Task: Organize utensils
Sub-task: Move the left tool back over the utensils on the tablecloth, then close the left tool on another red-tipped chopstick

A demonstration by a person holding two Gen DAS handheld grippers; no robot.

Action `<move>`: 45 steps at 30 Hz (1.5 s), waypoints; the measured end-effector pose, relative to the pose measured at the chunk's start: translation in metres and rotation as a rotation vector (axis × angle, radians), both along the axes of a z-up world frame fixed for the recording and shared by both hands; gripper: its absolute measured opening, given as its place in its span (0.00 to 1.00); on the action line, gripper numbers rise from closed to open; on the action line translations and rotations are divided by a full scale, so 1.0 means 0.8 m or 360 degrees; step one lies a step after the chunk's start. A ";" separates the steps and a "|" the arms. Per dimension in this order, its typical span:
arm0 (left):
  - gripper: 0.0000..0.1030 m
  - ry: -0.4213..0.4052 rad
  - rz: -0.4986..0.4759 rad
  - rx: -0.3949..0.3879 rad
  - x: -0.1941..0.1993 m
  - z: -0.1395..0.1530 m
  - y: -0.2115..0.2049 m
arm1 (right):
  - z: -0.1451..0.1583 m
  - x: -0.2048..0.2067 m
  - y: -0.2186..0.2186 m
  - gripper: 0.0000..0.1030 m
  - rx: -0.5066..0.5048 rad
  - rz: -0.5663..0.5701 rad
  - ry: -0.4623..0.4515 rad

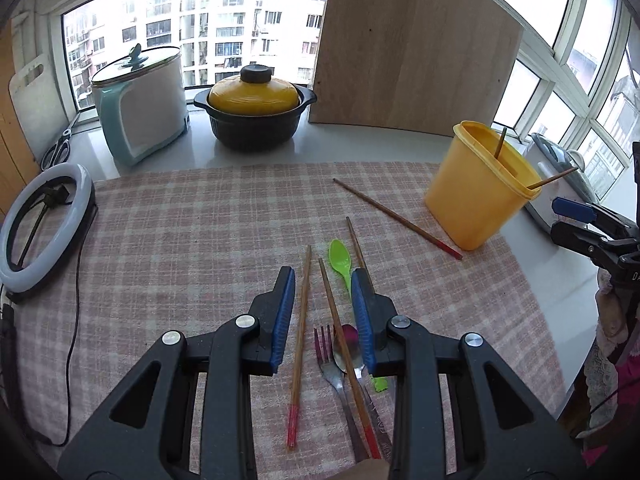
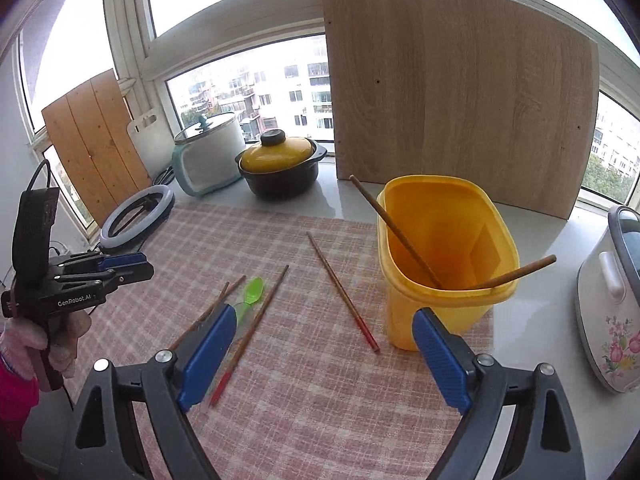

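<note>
On the checked cloth (image 1: 192, 240) covering the table I count four loose chopsticks, one green plastic spoon (image 1: 341, 261), one metal fork (image 1: 331, 364) and one metal spoon (image 1: 347, 354). Two more chopsticks (image 2: 404, 240) stand inside the single yellow tub (image 2: 448, 248), leaning on its rim.

My left gripper (image 1: 323, 312) hangs over the pile with its jaws partly apart and nothing pinched. One red-tipped chopstick (image 1: 300, 344) lies in the gap, a second (image 1: 344, 344) crosses the fork and metal spoon just inside the right finger, and a third (image 1: 356, 242) runs on toward 12 o'clock beside the green spoon. A fourth chopstick (image 1: 396, 218) lies apart at 1 o'clock, its red end just beside the tub at 2 o'clock.

My right gripper (image 2: 324, 348) is spread wide and empty. That tub sits at 1 o'clock, just beyond its right finger; the lone chopstick points to 12 o'clock in the gap.

Only one piece of writing reads clearly: "GenRobot.AI" on the side of my left gripper in the right wrist view. A cooker (image 2: 612, 312) at 3 o'clock has a flower print.
</note>
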State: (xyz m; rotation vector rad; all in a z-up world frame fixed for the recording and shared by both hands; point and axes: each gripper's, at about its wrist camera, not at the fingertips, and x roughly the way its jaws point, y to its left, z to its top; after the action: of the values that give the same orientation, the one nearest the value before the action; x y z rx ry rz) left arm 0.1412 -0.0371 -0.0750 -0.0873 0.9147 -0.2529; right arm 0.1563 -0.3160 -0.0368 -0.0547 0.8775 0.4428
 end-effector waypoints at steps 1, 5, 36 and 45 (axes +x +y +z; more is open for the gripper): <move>0.27 0.0028 0.0008 -0.0011 -0.001 -0.007 0.005 | -0.005 0.000 0.010 0.89 -0.0030 0.0030 0.0013; 0.27 0.0147 -0.0003 -0.0040 0.000 -0.034 0.012 | -0.031 0.007 0.040 0.85 -0.0066 0.0078 0.0130; 0.27 0.0439 -0.0140 0.0023 0.070 -0.118 -0.011 | -0.184 0.062 0.145 0.35 -0.0096 0.0077 0.0774; 0.27 0.0467 -0.0096 -0.0037 0.088 -0.118 0.000 | -0.187 0.069 0.157 0.26 -0.0181 0.0096 0.0757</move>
State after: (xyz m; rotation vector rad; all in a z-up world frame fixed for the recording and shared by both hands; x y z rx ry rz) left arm 0.2116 -0.0369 -0.1694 -0.1206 1.2077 -0.3119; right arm 0.2118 -0.1905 -0.1866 -0.0822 1.3718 0.4703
